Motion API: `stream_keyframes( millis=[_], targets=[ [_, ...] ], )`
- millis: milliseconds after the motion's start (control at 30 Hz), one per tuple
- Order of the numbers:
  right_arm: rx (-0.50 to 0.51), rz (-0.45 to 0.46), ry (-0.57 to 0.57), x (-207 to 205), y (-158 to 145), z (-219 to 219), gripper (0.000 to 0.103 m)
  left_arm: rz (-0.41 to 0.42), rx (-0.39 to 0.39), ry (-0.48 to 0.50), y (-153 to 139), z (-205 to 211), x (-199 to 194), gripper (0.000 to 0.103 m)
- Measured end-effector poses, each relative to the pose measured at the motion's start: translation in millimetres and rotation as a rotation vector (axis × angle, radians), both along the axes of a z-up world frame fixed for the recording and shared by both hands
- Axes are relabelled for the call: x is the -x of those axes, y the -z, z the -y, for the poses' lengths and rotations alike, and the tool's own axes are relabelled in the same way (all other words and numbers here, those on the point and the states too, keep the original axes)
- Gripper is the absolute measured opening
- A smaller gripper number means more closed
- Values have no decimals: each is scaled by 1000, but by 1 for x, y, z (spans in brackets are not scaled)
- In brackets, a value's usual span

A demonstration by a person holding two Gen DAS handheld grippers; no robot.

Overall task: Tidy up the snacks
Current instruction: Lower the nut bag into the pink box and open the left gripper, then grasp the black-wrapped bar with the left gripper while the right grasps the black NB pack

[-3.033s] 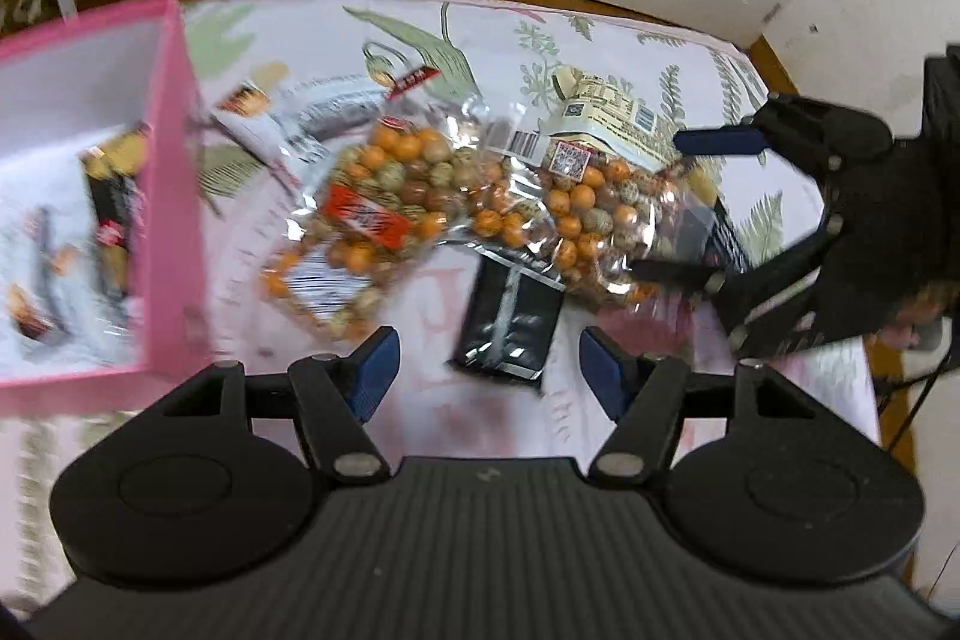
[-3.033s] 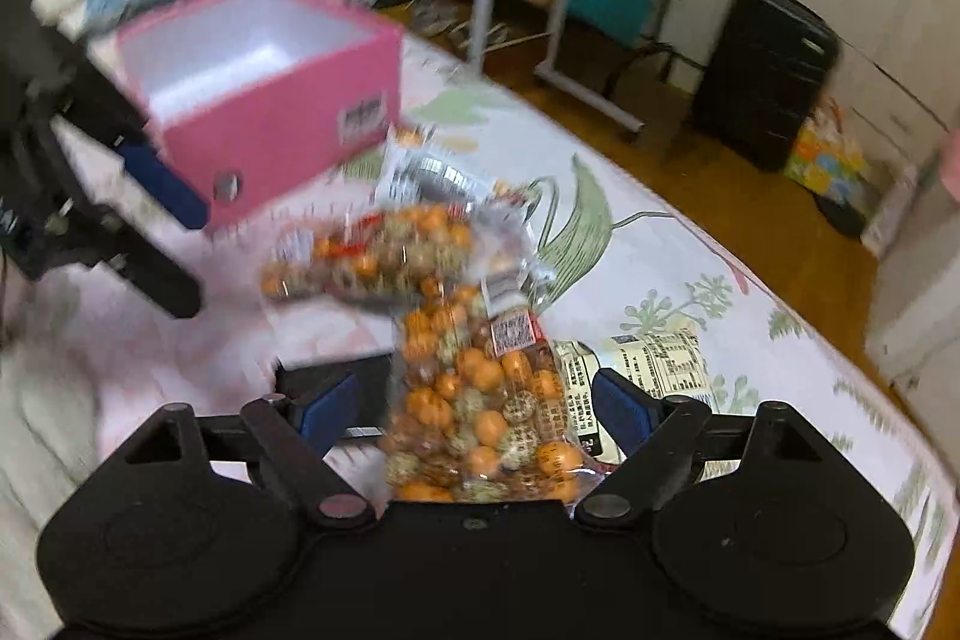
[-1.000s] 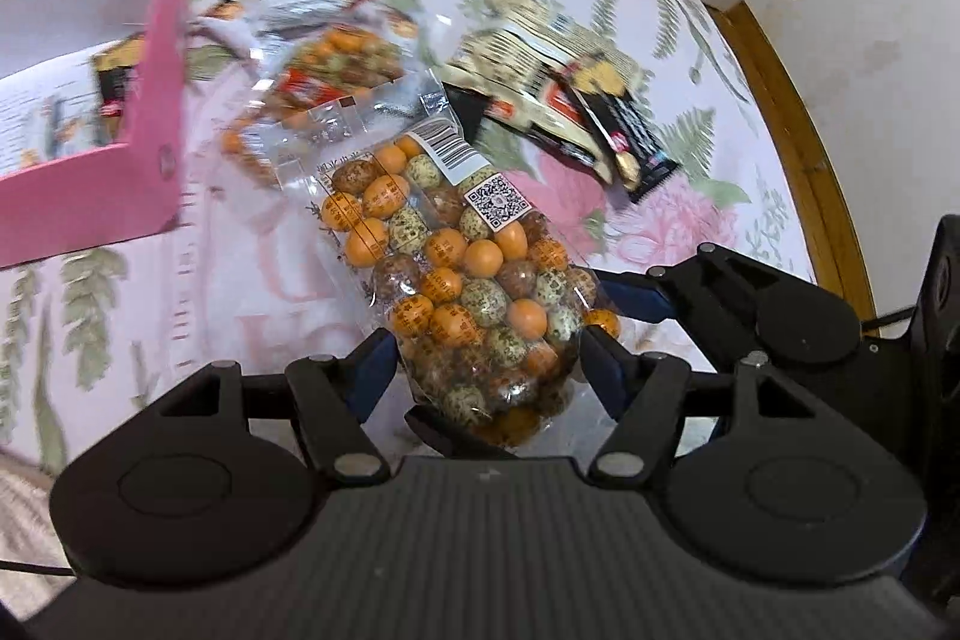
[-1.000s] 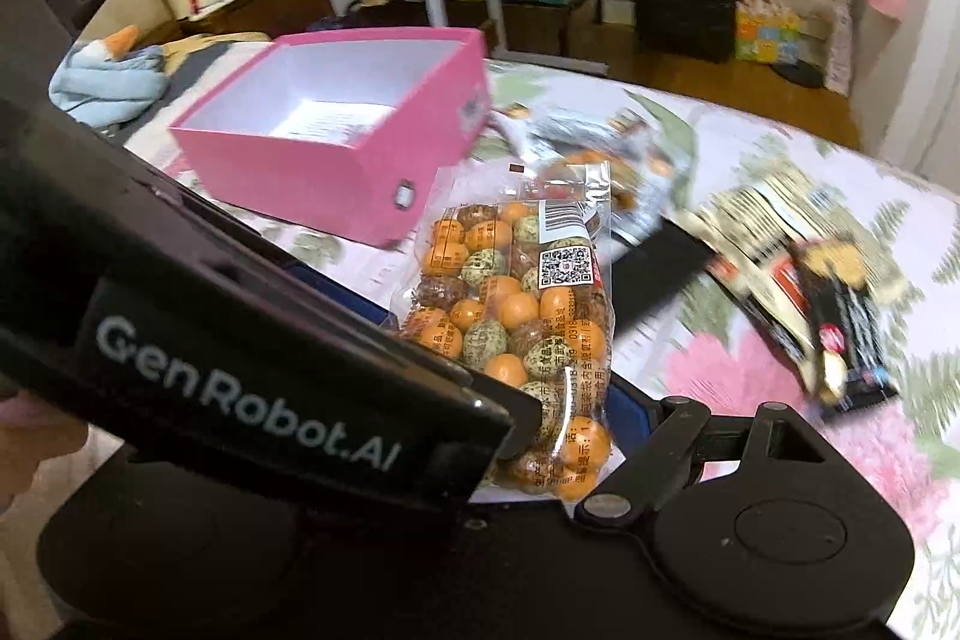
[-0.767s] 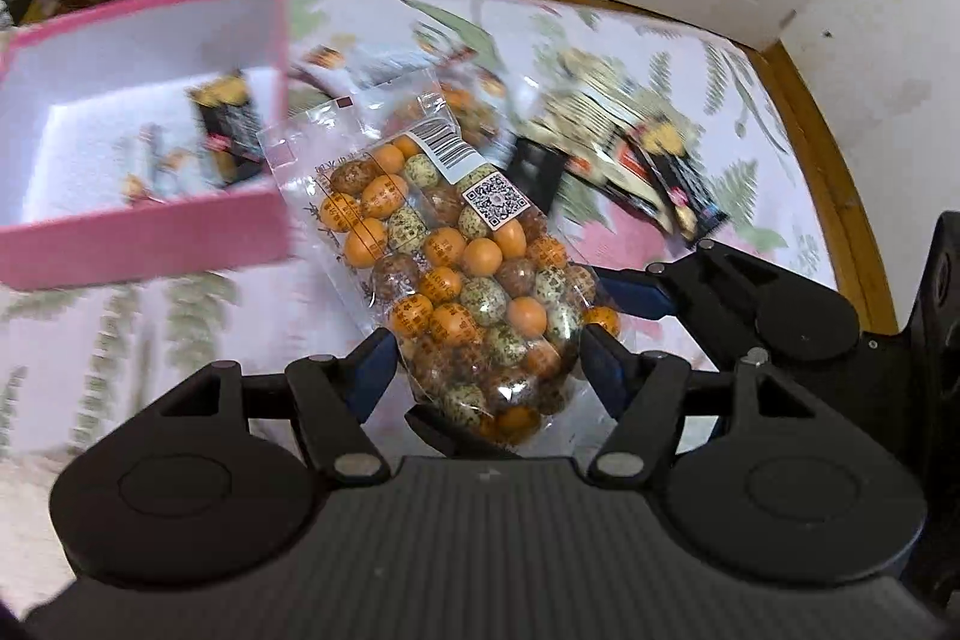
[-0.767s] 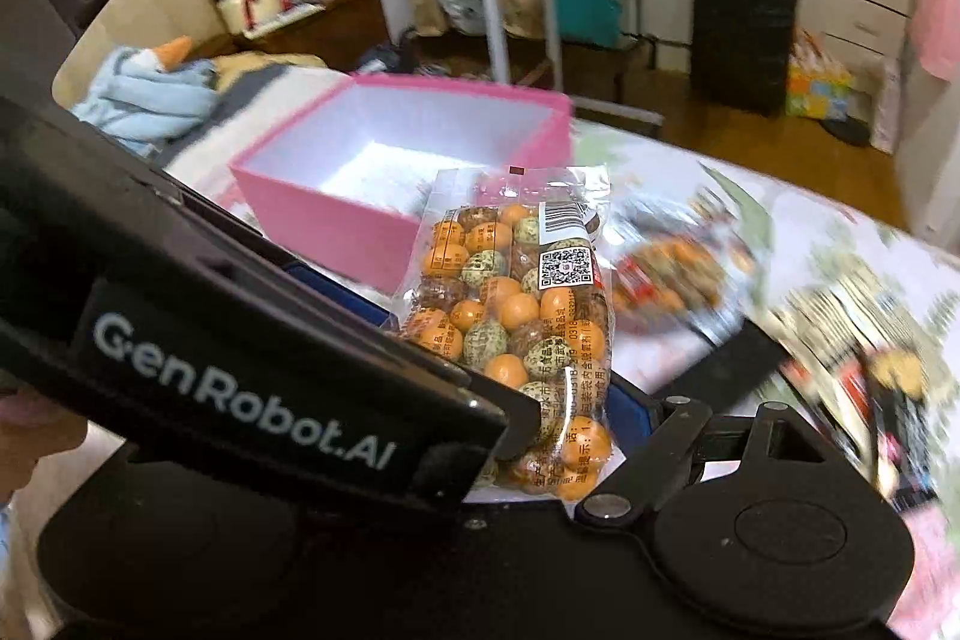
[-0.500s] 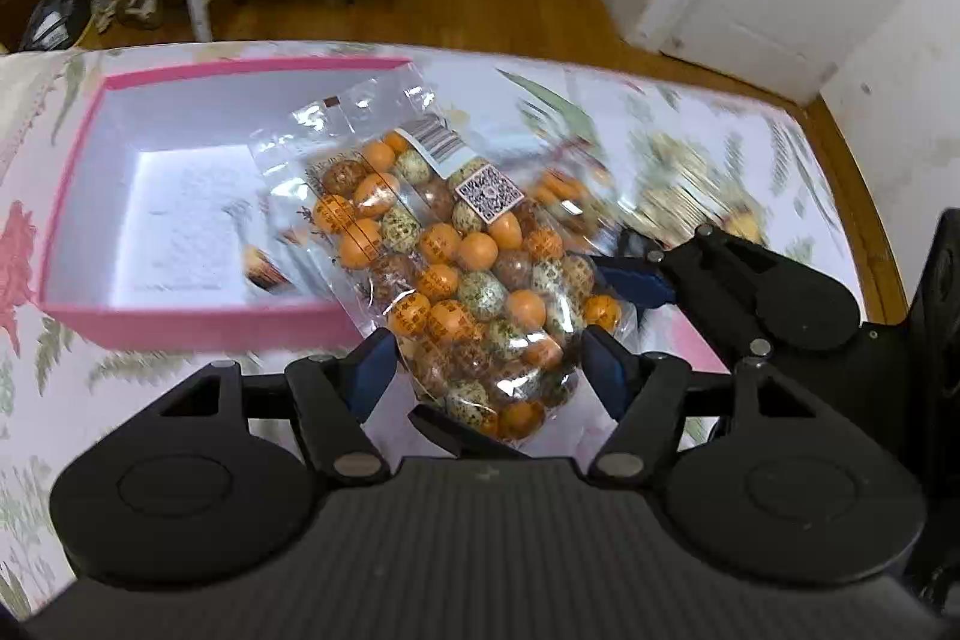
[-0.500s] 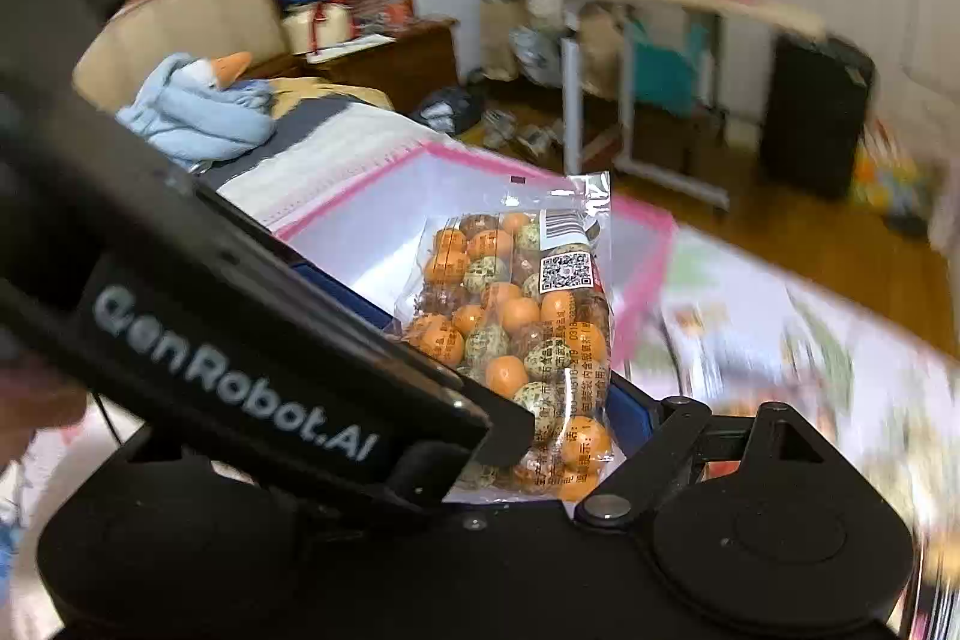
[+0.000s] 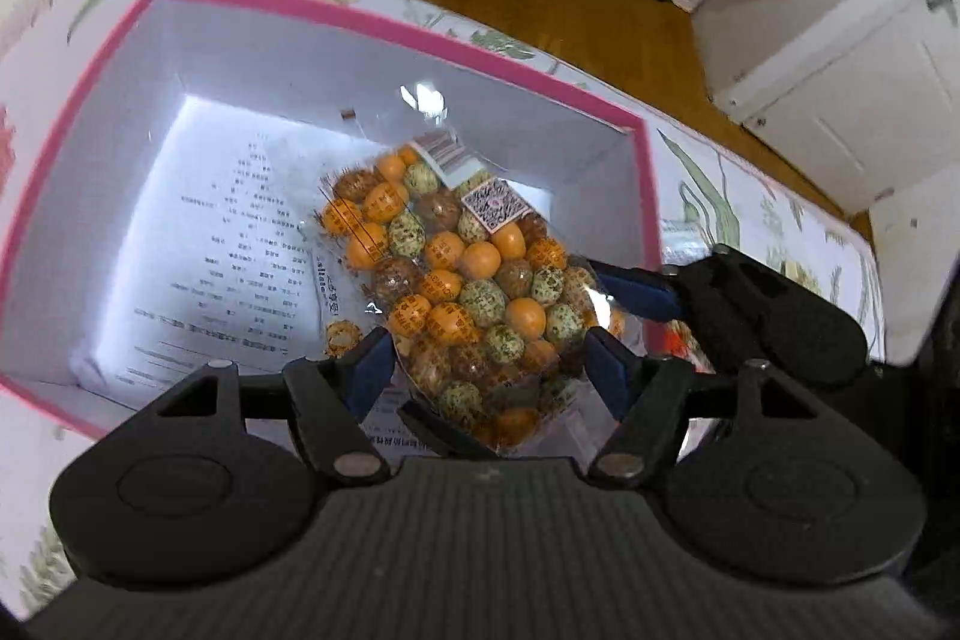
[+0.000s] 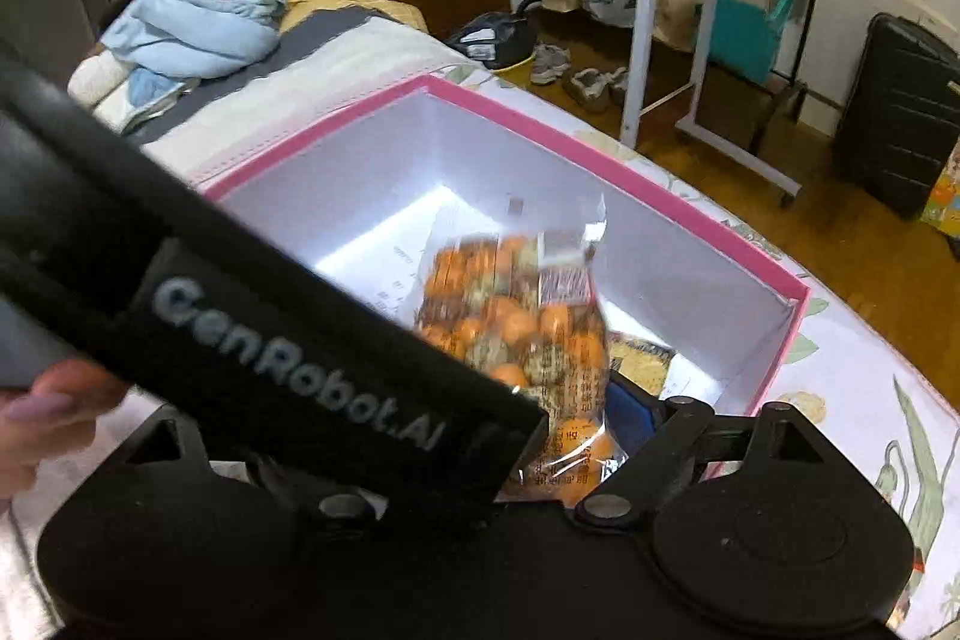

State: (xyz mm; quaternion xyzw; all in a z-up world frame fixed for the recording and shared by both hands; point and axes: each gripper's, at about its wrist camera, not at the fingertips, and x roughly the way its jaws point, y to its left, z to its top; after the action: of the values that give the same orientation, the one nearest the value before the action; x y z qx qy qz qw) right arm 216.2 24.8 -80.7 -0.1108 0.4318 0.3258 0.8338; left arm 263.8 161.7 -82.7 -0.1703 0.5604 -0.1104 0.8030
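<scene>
Blue blanket (image 10: 192, 34), black suitcase (image 10: 894, 112), white rolling table (image 10: 708, 40), shoes (image 10: 576, 76).

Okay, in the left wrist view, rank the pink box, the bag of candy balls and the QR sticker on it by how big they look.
1. pink box
2. bag of candy balls, nearer the camera, which flatters it
3. QR sticker

A: Rectangular cardboard box (image 9: 384, 25): pink rim, white interior. Clear plastic bag of round snacks (image 9: 462, 274): orange, brown, speckled green.

B: Noted. Tablecloth (image 10: 864, 370): white, green leaf print. Gripper pads (image 9: 606, 370): blue.
</scene>
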Motion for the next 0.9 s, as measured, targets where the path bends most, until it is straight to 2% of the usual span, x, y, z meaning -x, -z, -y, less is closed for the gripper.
stream_keyframes(
  millis=[67, 133, 233, 333, 500, 567, 733, 900],
  targets=[
    [33, 10, -3, -1, 3, -3, 90, -6, 6, -15, 7, -1, -1, 69],
    [64, 48, -3, 6, 4, -2, 90, 37, -41, 1, 4, 3, 3, 69],
    [80, 135, -28, 30, -7, 8, 90, 126, -105, 35, -10, 10, 18, 69],
    [77, 178, -22, 54, -24, 28, 91, 175, -127, 58, -27, 15, 34, 69],
    [-31, 192, 84, 100, -50, 100, 91, 238, -125, 143, -54, 28, 68, 67],
    [-59, 225, 119, 121, -56, 132, 91, 251, -134, 186, -60, 39, 81, 66],
    [8, 243, 213, 150, -62, 198, 91, 270, -135, 304, -73, 74, 106, 65],
    [23, 212, 267, 172, -59, 249, 90, 271, -114, 429, -67, 124, 124, 65]
  ],
)
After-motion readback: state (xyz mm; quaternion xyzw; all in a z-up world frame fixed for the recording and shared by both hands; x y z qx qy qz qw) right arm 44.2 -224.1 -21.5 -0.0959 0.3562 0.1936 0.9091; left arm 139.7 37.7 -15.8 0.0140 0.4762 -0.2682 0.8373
